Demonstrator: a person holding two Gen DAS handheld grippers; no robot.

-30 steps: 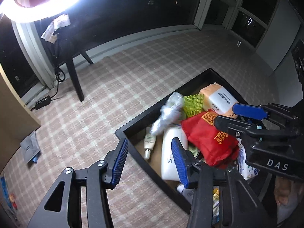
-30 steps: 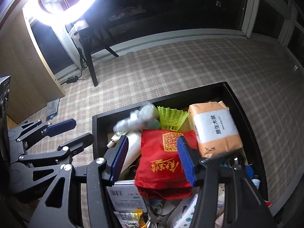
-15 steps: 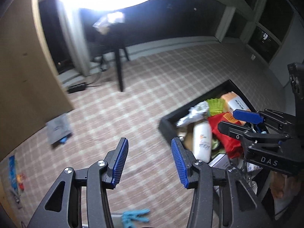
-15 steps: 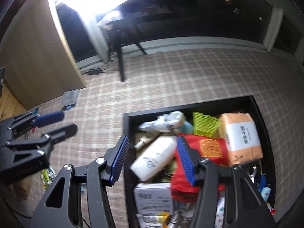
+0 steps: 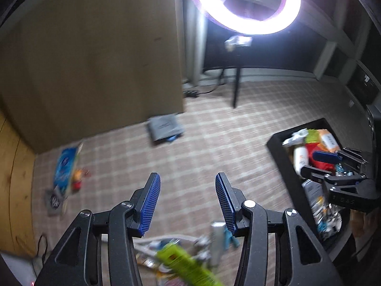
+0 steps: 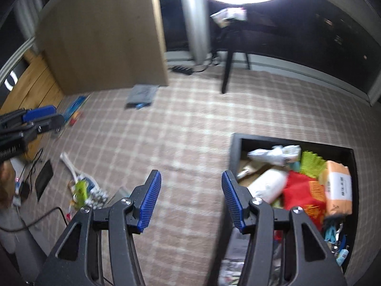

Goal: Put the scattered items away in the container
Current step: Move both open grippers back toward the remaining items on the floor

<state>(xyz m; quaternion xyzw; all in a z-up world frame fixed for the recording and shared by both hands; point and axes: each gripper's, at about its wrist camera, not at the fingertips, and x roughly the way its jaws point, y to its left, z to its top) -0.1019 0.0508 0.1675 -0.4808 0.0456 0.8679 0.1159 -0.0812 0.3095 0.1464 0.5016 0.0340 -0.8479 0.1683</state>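
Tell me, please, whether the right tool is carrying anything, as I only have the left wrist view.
Observer: No. The right tool is open, with only carpet between its pads.
Operator: Thank you. Is anything loose on the floor that I cannot see?
Observer: Yes. A flat black object lies on the carpet, left of the white cable and the green packet.

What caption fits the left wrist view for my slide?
Open left tool over checked carpet, above a lime-green packet; the filled black container sits off to the right.
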